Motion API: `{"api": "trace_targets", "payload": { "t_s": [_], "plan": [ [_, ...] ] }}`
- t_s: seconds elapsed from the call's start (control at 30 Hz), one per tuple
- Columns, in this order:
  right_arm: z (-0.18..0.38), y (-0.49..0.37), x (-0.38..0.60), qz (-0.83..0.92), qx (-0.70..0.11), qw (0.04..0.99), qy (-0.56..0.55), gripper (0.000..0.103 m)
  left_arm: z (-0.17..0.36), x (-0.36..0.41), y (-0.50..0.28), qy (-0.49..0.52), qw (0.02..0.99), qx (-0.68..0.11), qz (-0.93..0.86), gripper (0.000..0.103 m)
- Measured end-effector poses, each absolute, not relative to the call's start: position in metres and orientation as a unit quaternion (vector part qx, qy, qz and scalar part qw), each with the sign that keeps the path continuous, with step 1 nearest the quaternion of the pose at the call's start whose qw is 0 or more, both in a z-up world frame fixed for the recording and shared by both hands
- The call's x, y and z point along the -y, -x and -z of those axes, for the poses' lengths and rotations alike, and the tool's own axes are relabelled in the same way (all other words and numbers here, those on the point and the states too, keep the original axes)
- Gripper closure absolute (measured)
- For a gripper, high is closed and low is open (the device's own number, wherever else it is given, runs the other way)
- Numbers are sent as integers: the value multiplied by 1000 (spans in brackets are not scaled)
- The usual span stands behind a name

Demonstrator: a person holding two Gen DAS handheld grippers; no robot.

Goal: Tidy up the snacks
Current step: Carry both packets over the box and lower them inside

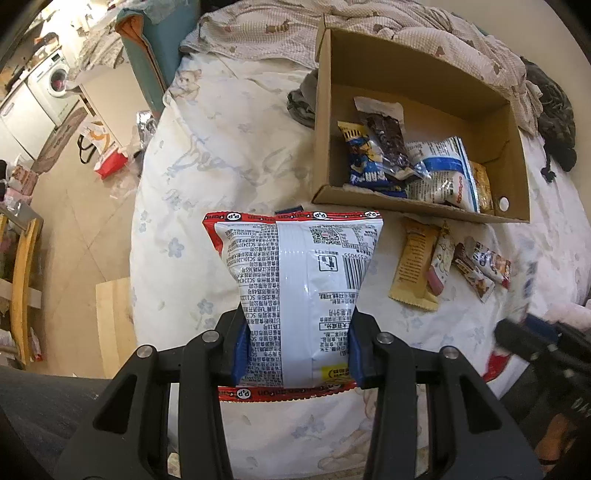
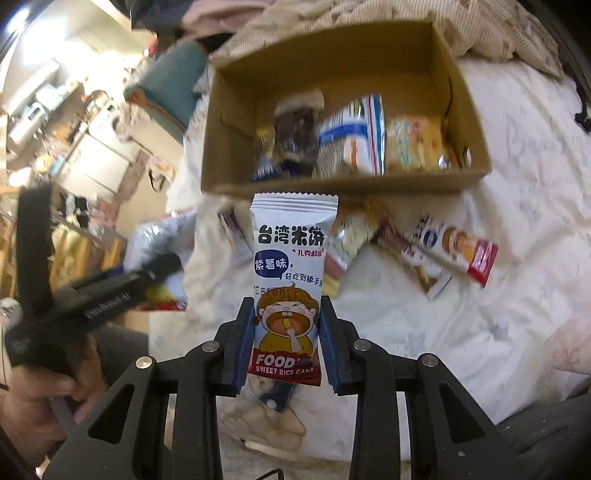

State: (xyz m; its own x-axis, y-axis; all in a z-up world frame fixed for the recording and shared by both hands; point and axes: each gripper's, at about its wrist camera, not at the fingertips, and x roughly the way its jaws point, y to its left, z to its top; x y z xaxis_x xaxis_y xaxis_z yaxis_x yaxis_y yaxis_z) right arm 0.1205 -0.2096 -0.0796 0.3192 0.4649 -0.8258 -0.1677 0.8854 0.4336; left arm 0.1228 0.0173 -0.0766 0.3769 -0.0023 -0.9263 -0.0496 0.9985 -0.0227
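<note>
My left gripper [image 1: 295,347] is shut on a big white snack bag with red edges [image 1: 295,280], held above the bed with its printed back up. My right gripper [image 2: 288,343] is shut on a pale blue sweet rice cake packet [image 2: 290,273], held upright in front of the cardboard box [image 2: 476,122]. The box [image 1: 325,110] lies open on the bed and holds several snack packets [image 1: 399,158]. Several small packets [image 1: 443,262] lie loose on the bedsheet in front of the box; they also show in the right wrist view [image 2: 443,251]. The right gripper shows blurred in the left wrist view [image 1: 524,339]; the left gripper in the right wrist view [image 2: 122,284].
The white flowered bedsheet [image 1: 229,155] covers the bed. A rumpled blanket [image 1: 424,33] and dark cloth [image 1: 554,114] lie behind and right of the box. The floor to the left has a red and white bag [image 1: 103,147], a washing machine [image 1: 51,85] and a wooden chair [image 1: 22,280].
</note>
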Motion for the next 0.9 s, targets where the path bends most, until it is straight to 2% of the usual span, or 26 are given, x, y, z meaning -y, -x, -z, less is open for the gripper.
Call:
{"api": "trace_targets", "payload": {
  "t_s": [0.5, 0.67, 0.9],
  "plan": [
    [44, -139, 239, -192, -483, 830, -203, 69, 40, -19, -121, 34, 862, -506, -6, 65],
    [30, -159, 262, -162, -454, 848, -223, 69, 21, -15, -138, 38, 867, -497, -1, 65],
    [36, -198, 285, -124, -457, 848, -237, 69, 3, -5, -173, 25, 879, -476, 7, 65]
  ]
}}
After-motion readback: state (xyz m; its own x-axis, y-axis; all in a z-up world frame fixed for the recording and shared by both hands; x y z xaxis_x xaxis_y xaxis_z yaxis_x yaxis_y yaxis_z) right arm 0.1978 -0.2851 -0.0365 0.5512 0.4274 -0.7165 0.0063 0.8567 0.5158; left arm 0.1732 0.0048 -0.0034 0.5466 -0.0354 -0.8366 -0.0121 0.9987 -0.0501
